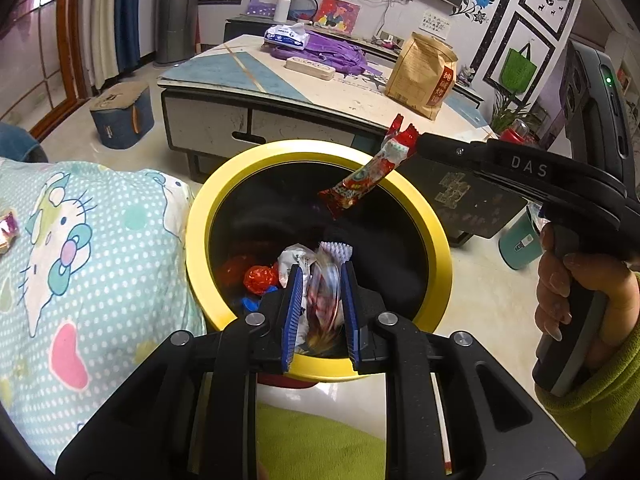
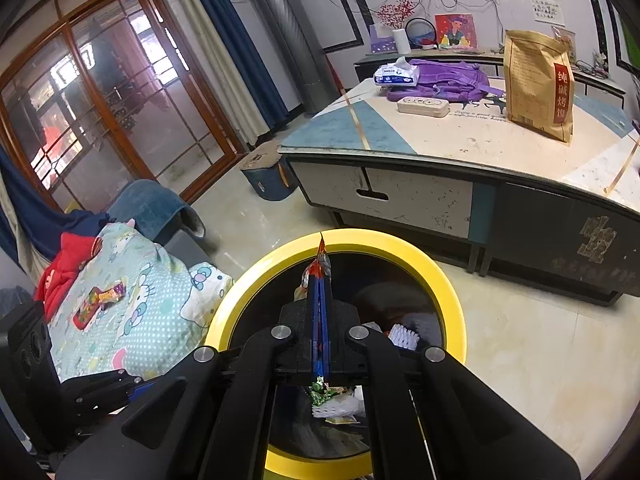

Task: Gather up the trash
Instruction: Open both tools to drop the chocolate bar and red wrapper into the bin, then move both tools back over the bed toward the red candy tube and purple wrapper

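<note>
A yellow-rimmed trash bin with a black liner stands on the floor and holds several wrappers. My left gripper hovers over the bin's near side, its blue pads apart around a clear crinkled wrapper. My right gripper enters from the right, shut on a long red snack wrapper that hangs over the bin's far side. In the right wrist view the right gripper pinches that wrapper edge-on above the bin. More wrappers lie on the Hello Kitty cushion.
A low coffee table stands behind the bin with a brown paper bag, purple backpack and tissue pack. The cushion lies left of the bin. A blue box sits on the floor. A teal container stands right.
</note>
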Motion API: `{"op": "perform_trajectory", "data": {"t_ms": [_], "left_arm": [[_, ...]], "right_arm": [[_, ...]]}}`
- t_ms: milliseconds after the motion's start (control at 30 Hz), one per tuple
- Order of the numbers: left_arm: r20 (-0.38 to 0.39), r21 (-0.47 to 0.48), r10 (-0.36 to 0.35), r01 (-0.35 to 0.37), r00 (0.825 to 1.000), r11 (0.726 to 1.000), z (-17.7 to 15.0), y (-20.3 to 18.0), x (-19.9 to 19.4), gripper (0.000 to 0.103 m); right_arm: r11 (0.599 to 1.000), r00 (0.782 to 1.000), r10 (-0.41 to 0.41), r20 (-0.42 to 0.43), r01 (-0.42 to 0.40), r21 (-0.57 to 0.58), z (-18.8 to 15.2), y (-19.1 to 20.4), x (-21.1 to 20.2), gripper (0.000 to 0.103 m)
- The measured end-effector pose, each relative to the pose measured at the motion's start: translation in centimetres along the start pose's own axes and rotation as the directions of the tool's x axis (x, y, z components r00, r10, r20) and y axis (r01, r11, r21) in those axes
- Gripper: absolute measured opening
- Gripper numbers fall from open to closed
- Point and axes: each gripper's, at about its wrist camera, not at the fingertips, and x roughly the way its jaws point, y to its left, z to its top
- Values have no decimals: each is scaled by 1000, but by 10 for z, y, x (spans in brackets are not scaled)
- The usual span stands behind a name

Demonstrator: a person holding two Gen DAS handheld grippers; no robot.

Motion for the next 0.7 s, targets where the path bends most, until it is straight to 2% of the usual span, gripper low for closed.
{"op": "perform_trajectory", "data": {"t_ms": [33,67,100,167,200,267,333,367,500,700], "left_arm": [[1,0,3,-3,1000,1000,0,1,1,21],[5,-6,7,-7,1000,1000,1,2,1,36],[9,-13,12,-12,1000,1000,2,2,1,42],[18,-35,16,-16,1000,999,1,7,-1,52],[21,-44,23,-22,1000,999,1,9,-2,56],[32,-59,41,-39,999,997,1,14,-5,81],[48,-80,50,-46,998,996,0,19,-10,91],[54,-86,53,-49,997,995,0,21,-13,92],[77,-98,91,-83,993,992,2,26,-22,92],[138,-98,180,-167,974,981,1,33,-43,92]], "right_arm": [[1000,1000,1,-4,0,5,0,-1,1,2],[1000,1000,3,-8,-3,9,0,-2,2,4],[1000,1000,6,-17,-6,13,-1,-3,4,8],[1000,1000,8,-19,-7,27,-1,-5,5,42],[999,1000,10,-15,-10,37,-2,-6,5,45],[999,1000,9,-19,-9,35,-2,-5,6,46],[999,1000,11,-19,-10,33,-3,-4,7,49],[999,1000,13,-19,-13,32,-4,-3,6,52],[1000,1000,23,-15,-22,14,-6,5,6,54],[999,999,45,0,-45,-19,-6,19,4,58]]}}
